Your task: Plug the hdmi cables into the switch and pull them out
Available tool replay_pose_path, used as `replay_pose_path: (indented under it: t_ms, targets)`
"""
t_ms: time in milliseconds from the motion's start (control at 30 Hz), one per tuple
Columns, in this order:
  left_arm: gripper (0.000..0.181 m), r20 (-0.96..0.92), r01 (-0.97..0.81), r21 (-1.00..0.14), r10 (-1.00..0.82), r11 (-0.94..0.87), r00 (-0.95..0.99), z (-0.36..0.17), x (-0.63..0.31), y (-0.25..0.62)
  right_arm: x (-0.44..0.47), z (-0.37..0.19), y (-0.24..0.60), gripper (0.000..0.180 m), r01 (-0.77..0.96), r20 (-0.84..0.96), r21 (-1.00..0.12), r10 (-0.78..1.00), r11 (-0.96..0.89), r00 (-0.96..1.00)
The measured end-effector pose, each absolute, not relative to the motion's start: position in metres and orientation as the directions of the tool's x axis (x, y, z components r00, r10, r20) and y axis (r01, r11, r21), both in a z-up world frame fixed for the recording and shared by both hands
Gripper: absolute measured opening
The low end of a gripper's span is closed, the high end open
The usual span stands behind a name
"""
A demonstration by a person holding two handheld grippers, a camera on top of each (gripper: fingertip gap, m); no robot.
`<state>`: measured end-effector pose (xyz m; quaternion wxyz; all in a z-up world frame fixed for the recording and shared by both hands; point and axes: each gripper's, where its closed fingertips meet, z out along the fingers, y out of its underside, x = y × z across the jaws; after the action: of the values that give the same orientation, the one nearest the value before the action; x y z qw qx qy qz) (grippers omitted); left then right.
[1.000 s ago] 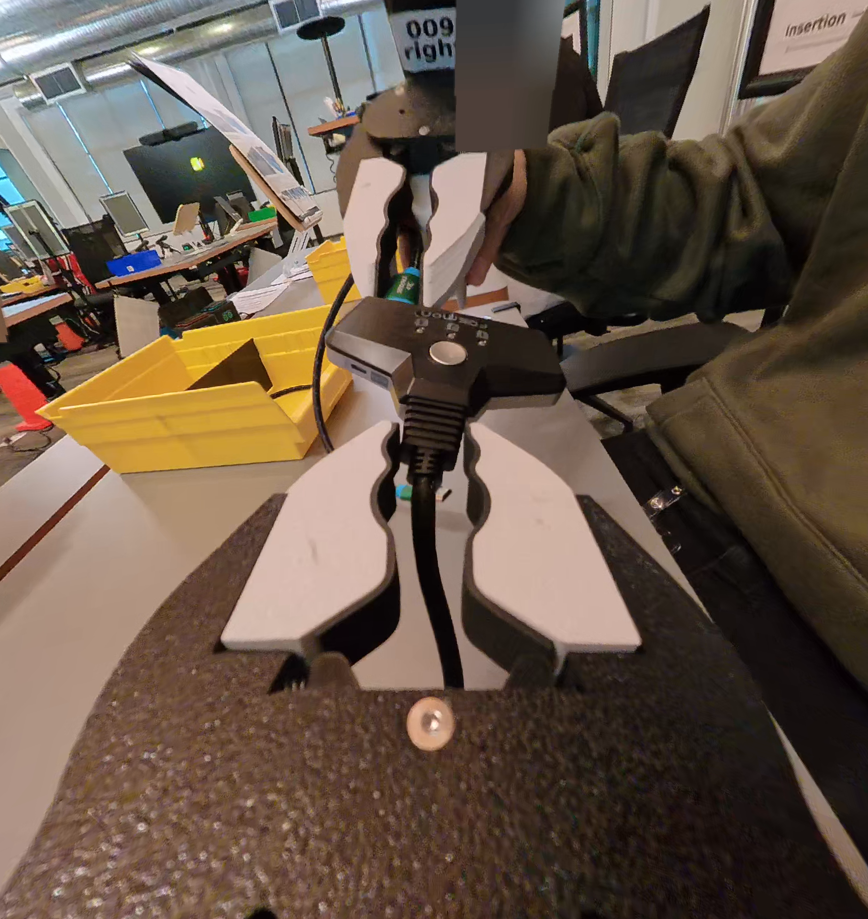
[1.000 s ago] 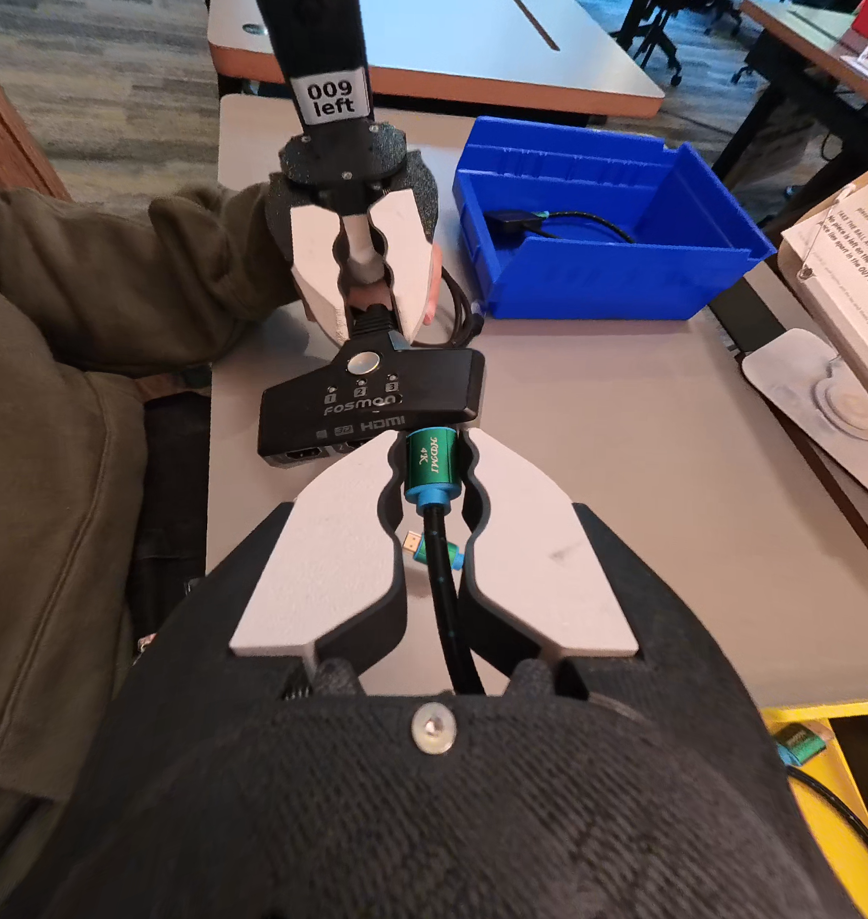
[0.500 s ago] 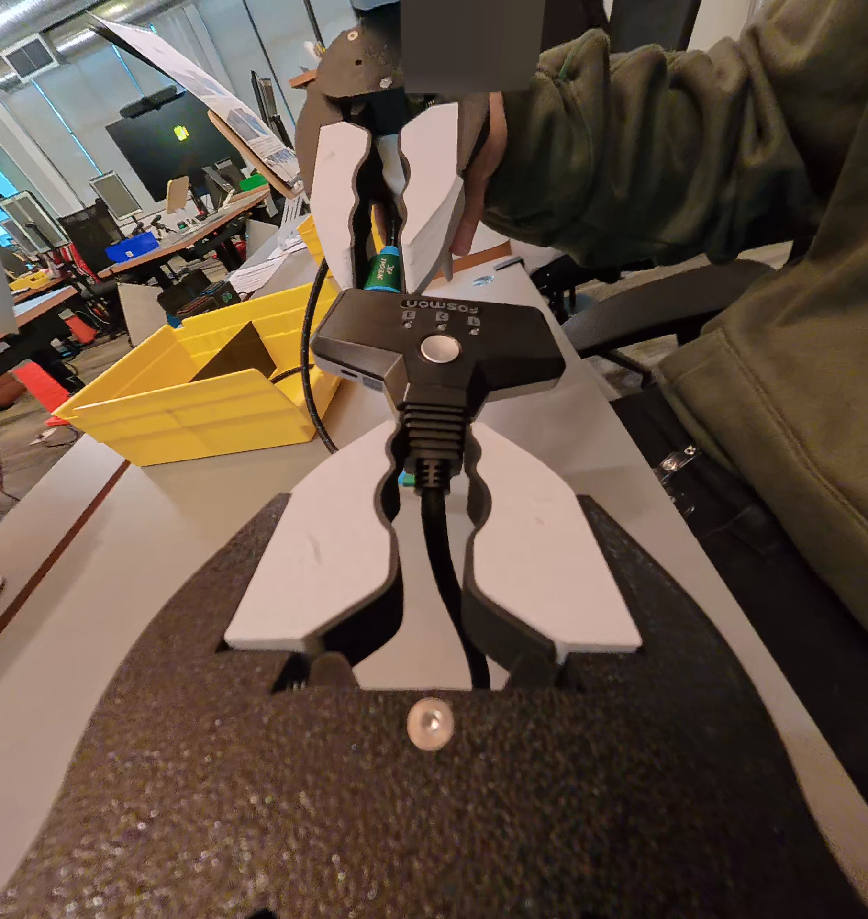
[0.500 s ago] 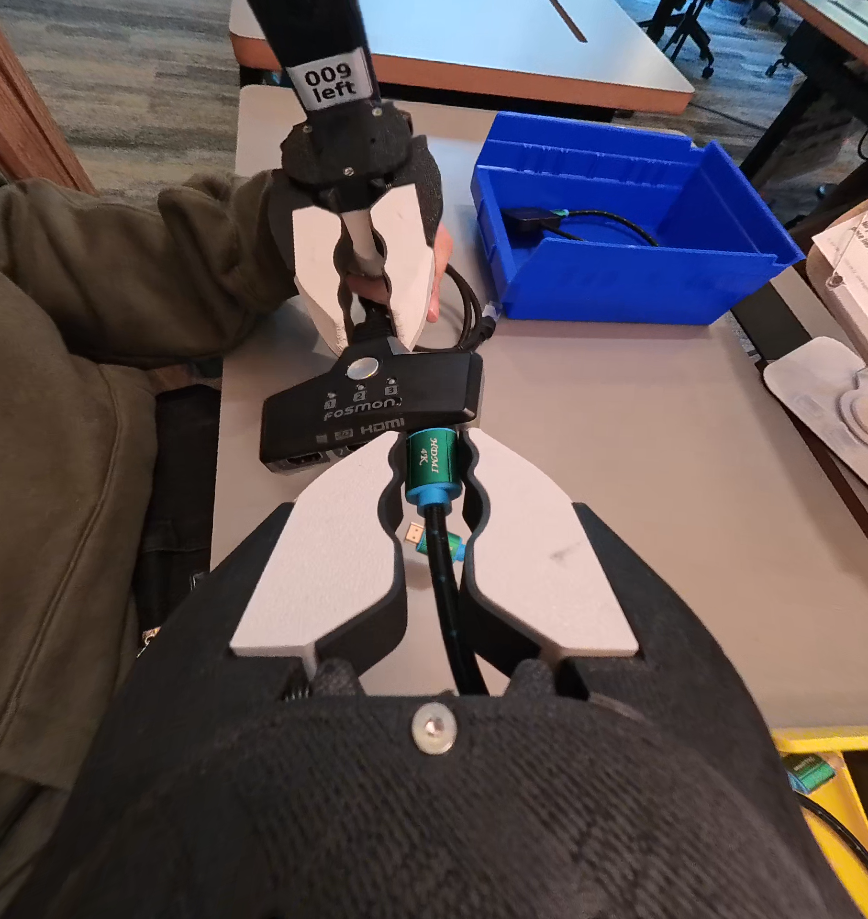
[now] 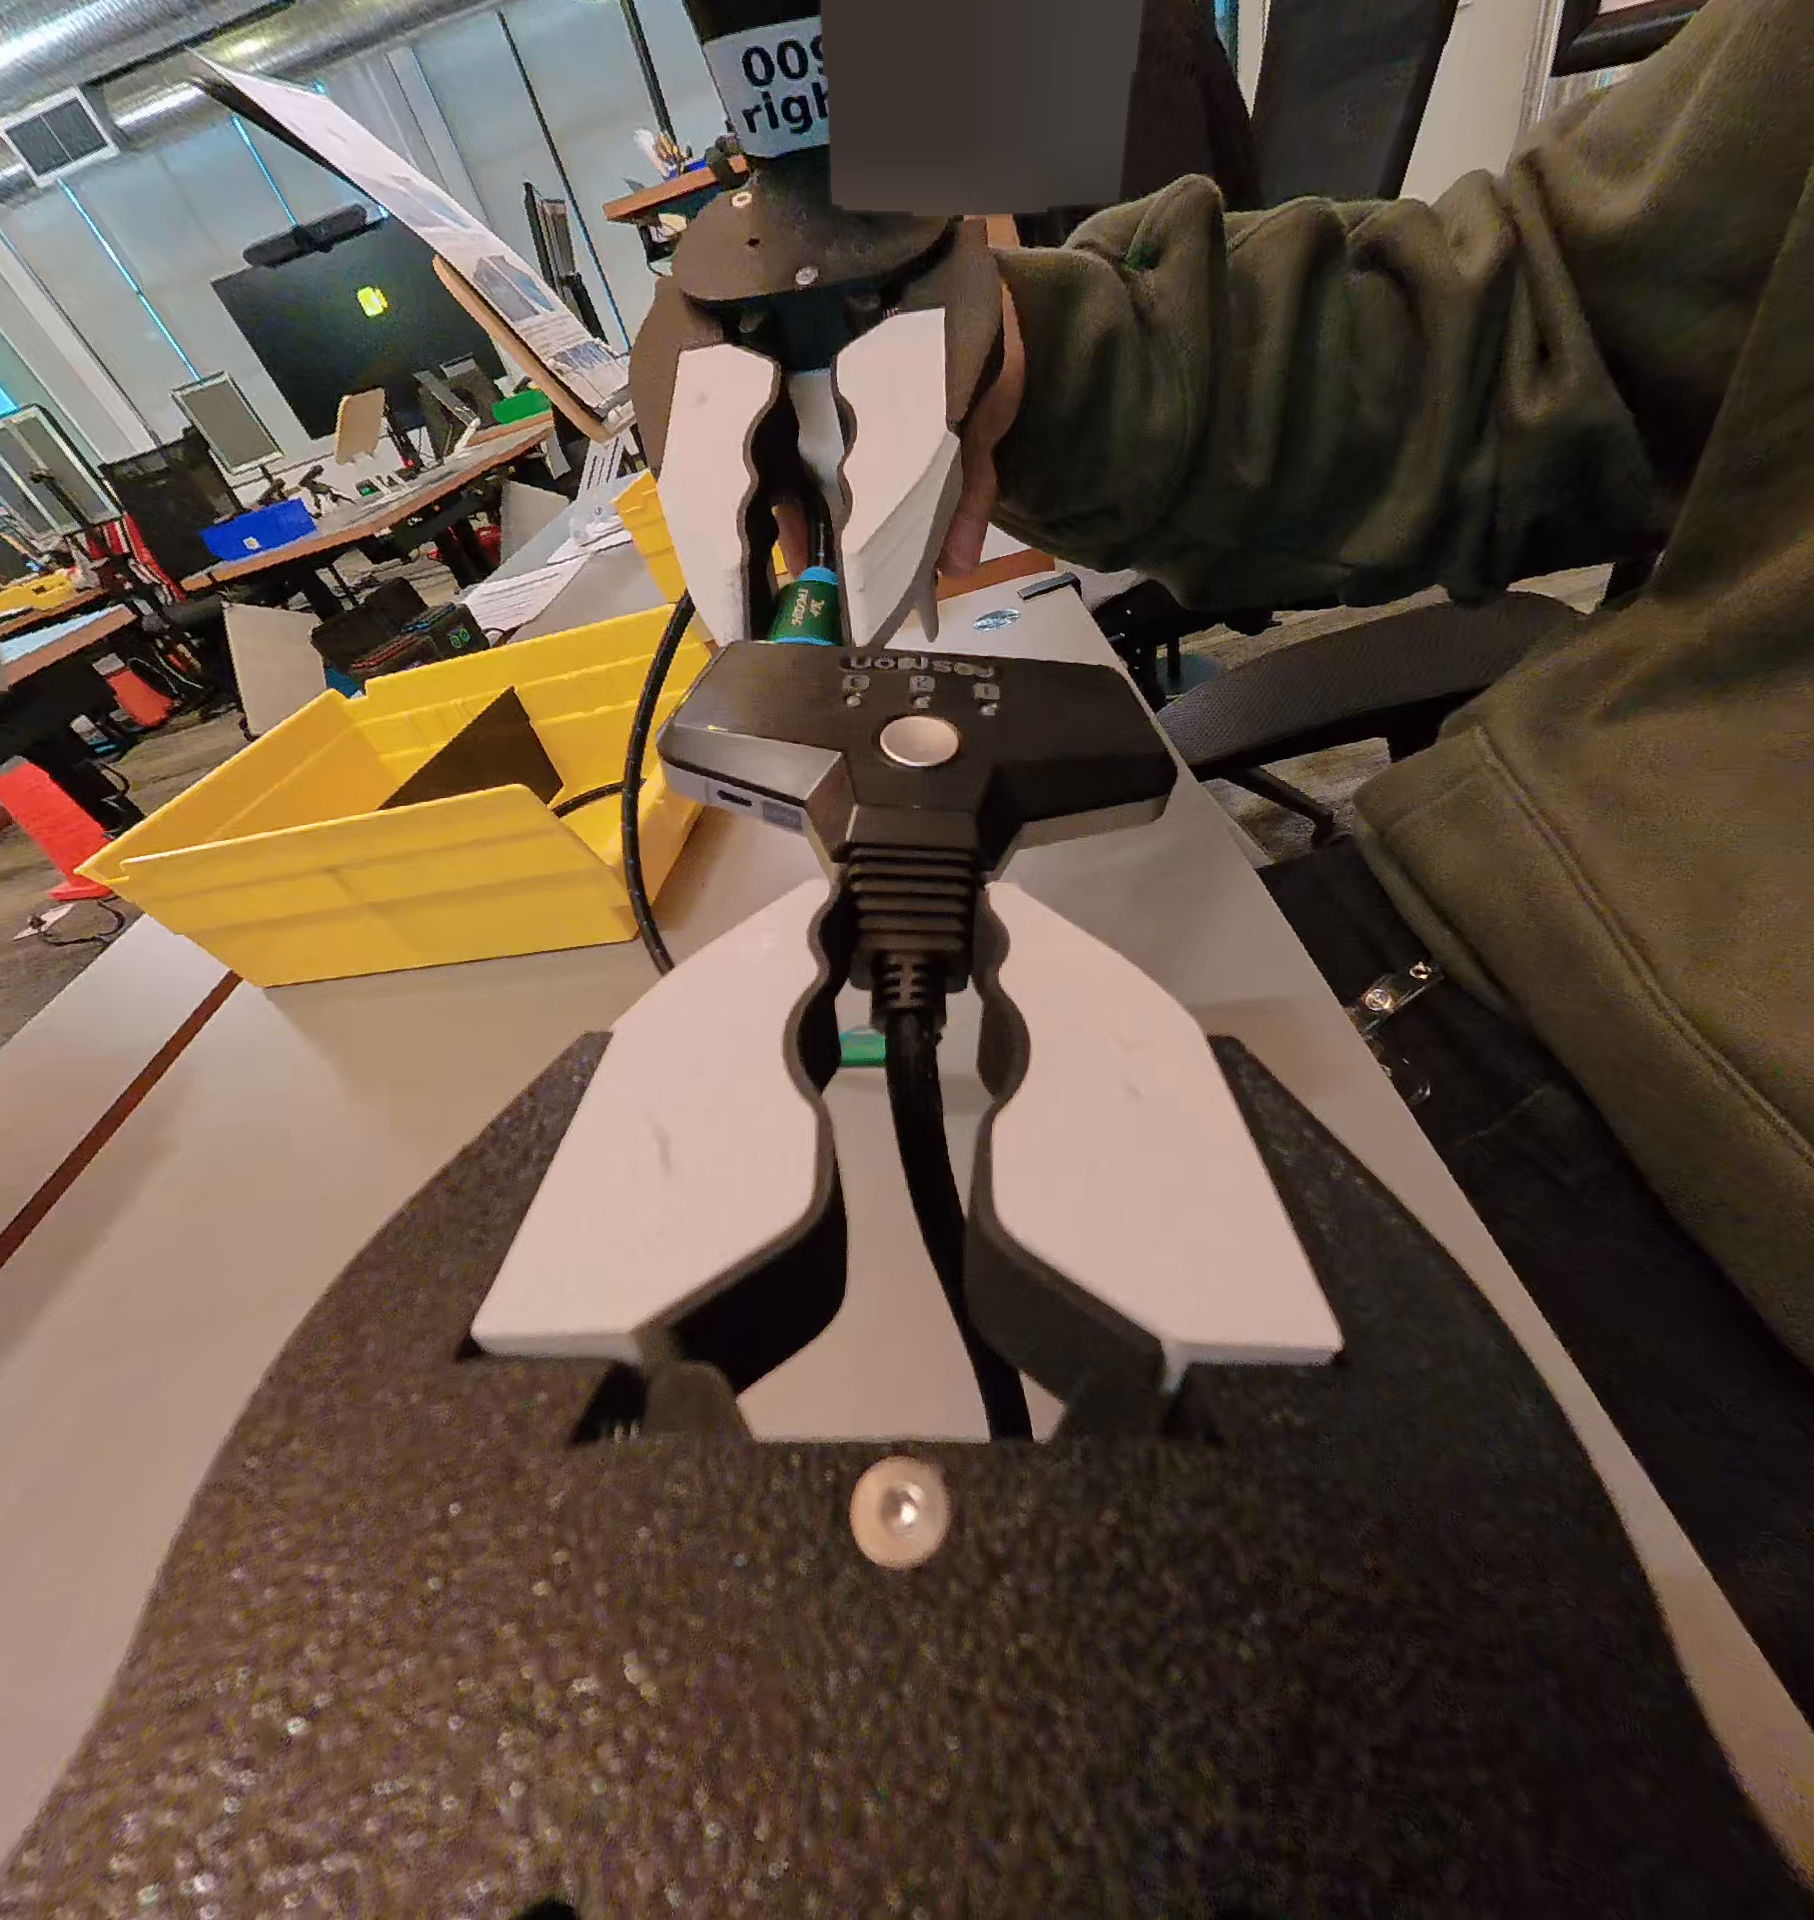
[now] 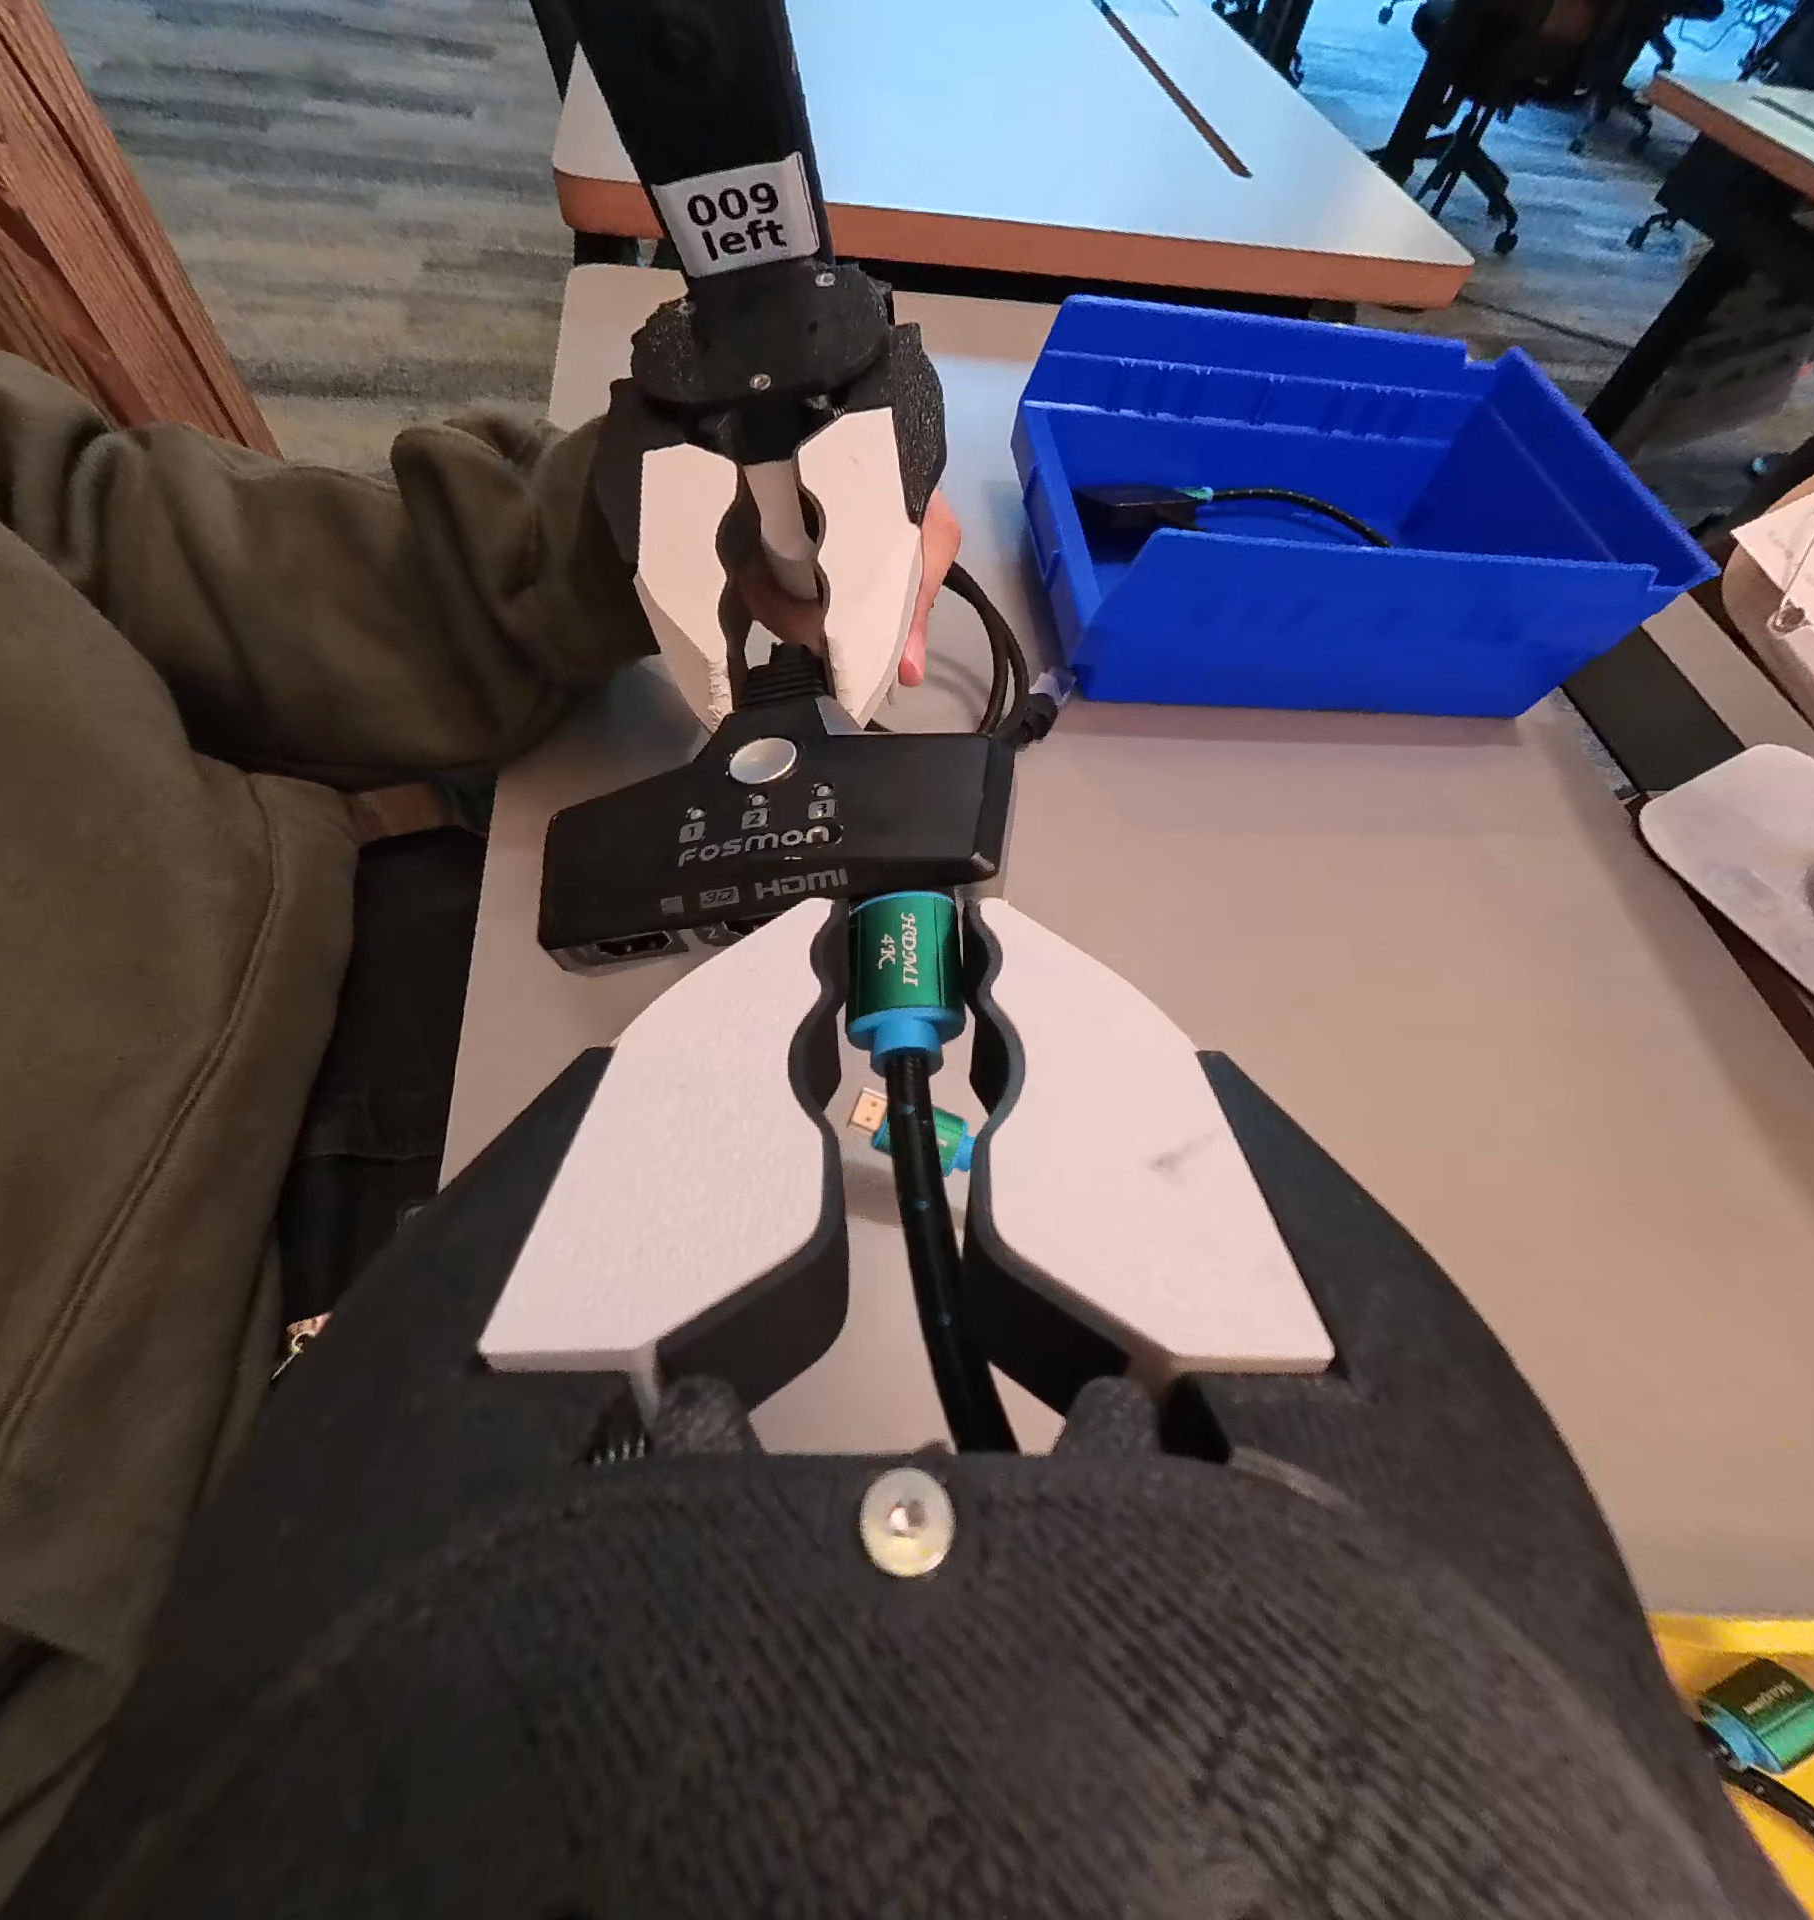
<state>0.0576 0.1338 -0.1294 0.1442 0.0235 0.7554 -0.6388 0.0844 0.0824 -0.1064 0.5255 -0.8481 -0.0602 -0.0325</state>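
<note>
A black HDMI switch with a round silver button sits between my two grippers, low over the grey table. My left gripper is shut on the ribbed cable collar at the switch's rear; it also shows in the right wrist view. My right gripper is shut on a green HDMI plug, whose front end meets the right-hand port of the switch. The plug's metal tip is hidden. A second green plug lies on the table under my right gripper.
A blue bin with a black cable in it stands behind the switch on the right. A yellow bin stands on the table's far side, and another green plug lies in it. A person's green sleeves and lap flank the table edge.
Both grippers keep their holds and the green plug stays against the switch. The views have shifted only slightly.
</note>
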Motion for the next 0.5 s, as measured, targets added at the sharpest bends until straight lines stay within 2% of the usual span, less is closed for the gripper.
replay_pose_path:
  t_ms: [333, 500]
  targets:
    - [0.021, -0.232, 0.211, -0.966, -0.143, 0.147, -0.962, -0.129, 0.057, 0.135, 0.084, -0.105, 0.083, 0.02, 0.2, 0.195, -0.89, 0.054, -0.409, 0.979]
    - [0.022, -0.254, 0.24, -0.965, -0.157, 0.105, -0.954, -0.12, 0.056, 0.142, 0.083, -0.105, 0.086, 0.021, 0.164, 0.168, -0.881, 0.032, -0.444, 0.985]
